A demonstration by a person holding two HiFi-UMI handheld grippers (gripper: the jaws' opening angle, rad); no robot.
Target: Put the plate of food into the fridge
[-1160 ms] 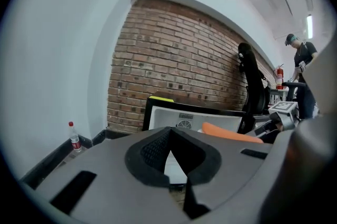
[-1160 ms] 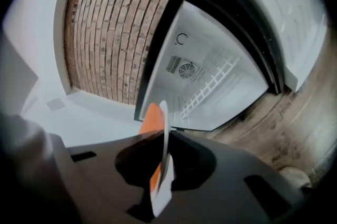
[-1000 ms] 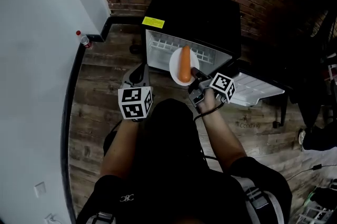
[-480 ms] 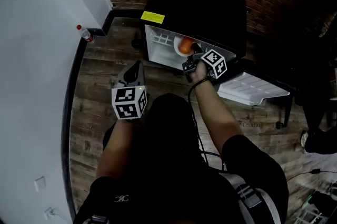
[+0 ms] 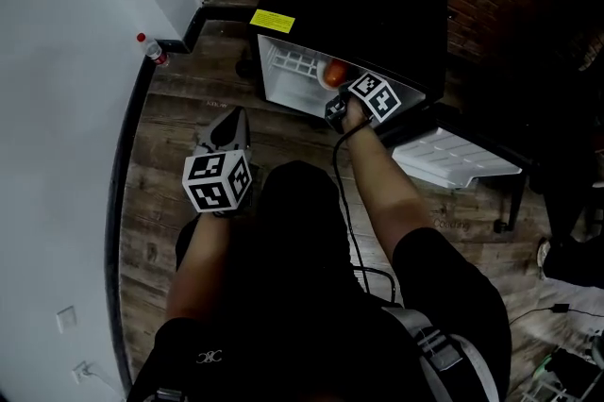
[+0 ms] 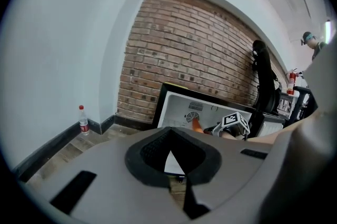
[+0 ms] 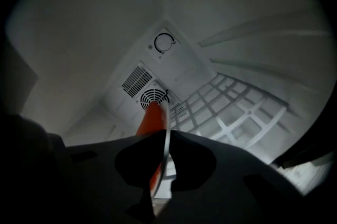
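The plate (image 7: 167,136), carrying a long orange piece of food (image 7: 151,118), is hanging inside the open fridge (image 5: 359,4), just above its white wire shelf (image 7: 231,112). The right hand-held gripper (image 5: 334,110) is pinching the plate's rim between narrowly set jaws, probably so the food is riding in ahead of the hand. The left hand-held gripper (image 5: 229,131) is hanging back over the wooden floor (image 5: 170,164) with its jaws together and empty, seemingly to avoid crowding the opening.
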